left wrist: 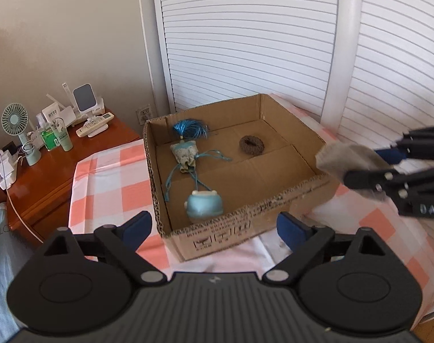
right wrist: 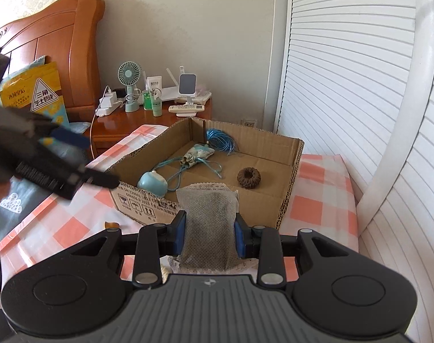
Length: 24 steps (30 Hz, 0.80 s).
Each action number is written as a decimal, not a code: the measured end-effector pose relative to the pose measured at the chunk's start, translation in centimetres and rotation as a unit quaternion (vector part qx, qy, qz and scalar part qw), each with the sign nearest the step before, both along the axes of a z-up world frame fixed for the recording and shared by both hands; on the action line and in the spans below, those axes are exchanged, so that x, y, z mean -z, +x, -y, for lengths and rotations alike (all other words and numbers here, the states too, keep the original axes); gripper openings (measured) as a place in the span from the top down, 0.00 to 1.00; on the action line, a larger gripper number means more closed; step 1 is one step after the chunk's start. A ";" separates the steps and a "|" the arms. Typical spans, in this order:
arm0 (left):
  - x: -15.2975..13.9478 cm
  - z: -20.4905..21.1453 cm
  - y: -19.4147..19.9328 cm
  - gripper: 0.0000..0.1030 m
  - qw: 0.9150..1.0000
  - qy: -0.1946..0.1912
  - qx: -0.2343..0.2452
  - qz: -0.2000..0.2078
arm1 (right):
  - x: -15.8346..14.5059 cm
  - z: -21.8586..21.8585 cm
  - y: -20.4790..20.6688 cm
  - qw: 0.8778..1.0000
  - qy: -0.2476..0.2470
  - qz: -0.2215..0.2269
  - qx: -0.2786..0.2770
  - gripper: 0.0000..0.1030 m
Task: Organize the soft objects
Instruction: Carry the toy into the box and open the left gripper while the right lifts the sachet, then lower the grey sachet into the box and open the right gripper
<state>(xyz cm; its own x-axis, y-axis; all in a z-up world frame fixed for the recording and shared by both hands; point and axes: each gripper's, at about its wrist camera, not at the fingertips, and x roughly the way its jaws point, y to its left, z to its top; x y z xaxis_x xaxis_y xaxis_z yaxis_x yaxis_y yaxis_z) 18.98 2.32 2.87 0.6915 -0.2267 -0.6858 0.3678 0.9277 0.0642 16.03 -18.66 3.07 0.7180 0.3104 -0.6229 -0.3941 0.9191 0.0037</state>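
An open cardboard box sits on a pink-checked cloth. Inside lie a blue tasselled fabric sachet, a pale blue round soft toy and a brown ring. My right gripper is shut on a grey mesh pouch and holds it just short of the box's near rim. It also shows in the left wrist view, at the box's right corner with the pouch. My left gripper is open and empty in front of the box; it also shows in the right wrist view, beside the box's left wall.
A wooden nightstand to the left carries a small fan, bottles, chargers and a remote. A wooden headboard and a yellow bag are further left. White louvred doors stand behind the box.
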 end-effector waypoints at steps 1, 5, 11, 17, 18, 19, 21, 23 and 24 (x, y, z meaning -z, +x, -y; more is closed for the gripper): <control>0.1 0.1 -0.8 0.08 1.000 0.006 -0.004 0.006 | -0.1 -0.1 0.2 1.000 -0.001 0.000 0.000 0.63; 0.7 0.7 -3.7 0.07 0.999 0.035 -0.009 0.025 | -0.3 -0.7 1.3 1.000 -0.004 0.001 0.004 0.63; 0.9 0.4 -5.9 0.07 0.999 0.015 -0.016 0.023 | -0.1 -1.3 3.7 1.000 -0.009 -0.001 0.025 0.63; 0.9 0.1 -6.8 0.07 1.000 0.000 -0.021 0.017 | -0.8 -1.9 6.9 0.999 -0.003 -0.007 0.041 0.63; 0.9 0.0 -6.9 0.07 1.000 -0.002 -0.022 0.017 | -0.8 -2.1 7.4 0.999 -0.006 -0.007 0.043 0.63; 1.0 -0.1 -6.9 0.07 1.000 -0.004 -0.023 0.017 | -0.8 -2.3 7.9 0.999 -0.008 -0.010 0.045 0.63; 1.1 -0.3 -7.0 0.07 1.000 -0.006 -0.026 0.015 | -0.6 -2.6 8.9 0.999 -0.005 -0.018 0.047 0.63; 1.1 -0.5 -7.1 0.07 0.999 -0.008 -0.028 0.014 | -0.2 -2.9 9.8 0.998 -0.004 -0.028 0.050 0.63; 1.2 -0.7 -7.1 0.07 0.999 -0.009 -0.029 0.014 | -0.1 -3.1 10.2 0.998 -0.004 -0.031 0.051 0.63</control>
